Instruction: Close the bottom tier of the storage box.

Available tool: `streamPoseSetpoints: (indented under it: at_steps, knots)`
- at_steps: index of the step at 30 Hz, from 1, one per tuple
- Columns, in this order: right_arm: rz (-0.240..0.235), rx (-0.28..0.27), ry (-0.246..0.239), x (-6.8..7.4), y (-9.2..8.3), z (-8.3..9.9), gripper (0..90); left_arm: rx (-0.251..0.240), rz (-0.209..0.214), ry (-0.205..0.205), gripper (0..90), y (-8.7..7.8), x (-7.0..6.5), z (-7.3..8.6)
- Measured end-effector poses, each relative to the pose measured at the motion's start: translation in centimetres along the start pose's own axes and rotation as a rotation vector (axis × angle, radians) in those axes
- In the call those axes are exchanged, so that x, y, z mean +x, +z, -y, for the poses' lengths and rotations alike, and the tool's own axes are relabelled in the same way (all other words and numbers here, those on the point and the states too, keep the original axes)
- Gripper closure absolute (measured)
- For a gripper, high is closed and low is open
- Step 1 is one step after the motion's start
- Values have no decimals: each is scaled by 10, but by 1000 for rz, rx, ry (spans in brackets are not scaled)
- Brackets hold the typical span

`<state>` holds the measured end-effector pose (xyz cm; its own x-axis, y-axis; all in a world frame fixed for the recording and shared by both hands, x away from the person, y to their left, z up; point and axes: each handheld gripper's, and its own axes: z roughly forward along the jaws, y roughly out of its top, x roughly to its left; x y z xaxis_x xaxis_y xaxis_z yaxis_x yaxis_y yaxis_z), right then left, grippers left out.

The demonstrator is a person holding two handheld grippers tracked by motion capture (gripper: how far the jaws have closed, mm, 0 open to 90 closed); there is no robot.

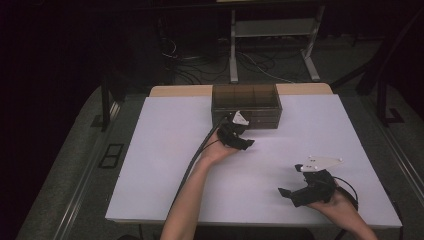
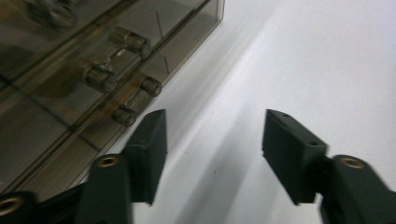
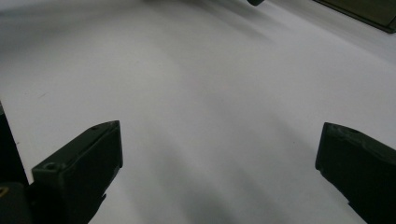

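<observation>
On the white table top (image 1: pixel 165 165), going from the left side, the first stretch is bare; beyond its left edge, at about 9 o'clock, a dark floor plate (image 1: pixel 111 155) lies on the grey carpet. The left gripper (image 1: pixel 245 144) sits near the middle, at roughly 12 o'clock of the sheet, its cable (image 1: pixel 197 152) trailing back along the forearm toward 6 o'clock. Its jaws are apart with nothing between them, only bare table showing in the gap in the left gripper view (image 2: pixel 212 154). The drawer box (image 1: pixel 245 106), a smoky see-through case with stacked drawers, stands at the far edge at 12 o'clock, just beyond that gripper. In the left gripper view the box (image 2: pixel 56 84) fills the 10 o'clock corner, and its small round knobs (image 2: pixel 150 86) sit just ahead of the nearer jaw, close but not touching. Nothing stands between the jaws and the drawer fronts.

Farther right, at about 4 o'clock of the sheet, the right gripper (image 1: pixel 287 192) rests low over the table, well apart from the box. Its jaws stand wide apart and empty (image 3: pixel 219 154). Behind the table, at 12 to 1 o'clock, a metal stand (image 1: pixel 272 30) and loose floor cables (image 1: pixel 190 62) lie in the dark.

No brand, label or writing can be read anywhere
</observation>
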<state>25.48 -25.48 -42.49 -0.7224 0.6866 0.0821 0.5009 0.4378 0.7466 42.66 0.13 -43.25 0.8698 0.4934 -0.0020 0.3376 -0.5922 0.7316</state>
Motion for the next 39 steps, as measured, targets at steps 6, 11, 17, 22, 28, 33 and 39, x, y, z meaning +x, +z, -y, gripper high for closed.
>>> streamPoseSetpoints:
  at_steps: [6, 11, 17, 22, 28, 33, 39]
  knots:
    - [1, -1, 2, 0, 0, 0, 1, -20, 31, 8, 270, -15, -1, -3]
    - [6, -9, 11, -1, -1, 0, 1, -12, 11, 4, 216, -27, -7, -3]
    - [8, -11, 18, -2, -2, 0, 1, -13, 23, -9, 153, -38, -10, -1]
    - [9, -12, 18, -2, -2, 0, 1, -32, 26, -26, 127, -50, -10, 2]
    - [11, -13, 21, -2, -2, 0, 1, -51, 35, -50, 30, -63, -11, 6]
    - [11, -13, 20, -2, -2, 0, 1, -59, 52, -62, 0, -73, -11, 8]
    - [12, -14, 20, -1, -2, 0, 1, -91, 56, -72, 0, -87, -12, 10]
